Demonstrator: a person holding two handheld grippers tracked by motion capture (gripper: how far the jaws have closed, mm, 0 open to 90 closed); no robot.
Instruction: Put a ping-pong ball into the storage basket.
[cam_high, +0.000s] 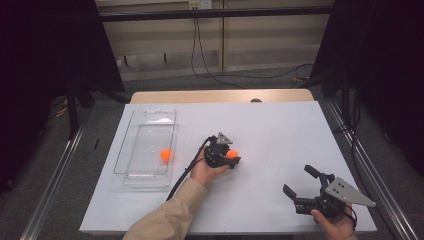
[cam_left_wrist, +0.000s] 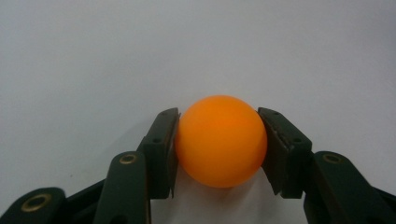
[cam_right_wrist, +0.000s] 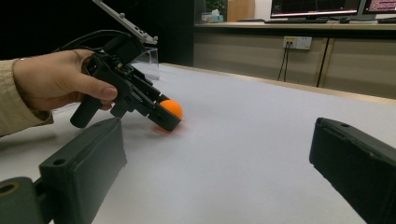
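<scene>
An orange ball (cam_left_wrist: 220, 140) sits between the two black jaws of my left gripper (cam_left_wrist: 219, 149), whose pads press on its sides; the left gripper is shut on it. In the high view this ball (cam_high: 231, 154) lies mid-table on the white sheet, at the tip of the left gripper (cam_high: 231, 158). The right gripper view shows the same ball (cam_right_wrist: 172, 109) low over the sheet, held by the left gripper (cam_right_wrist: 169, 115). A second orange ball (cam_high: 165, 155) lies inside the clear tray (cam_high: 131, 131). My right gripper (cam_high: 300, 181) stands open near the front right, nothing between its jaws.
The clear plastic tray stands at the left of the white sheet (cam_high: 280, 130). A black cable (cam_high: 186, 172) trails from the left gripper along the sleeve. The table's wooden far edge (cam_high: 220, 96) lies beyond the sheet, with cables on the floor behind.
</scene>
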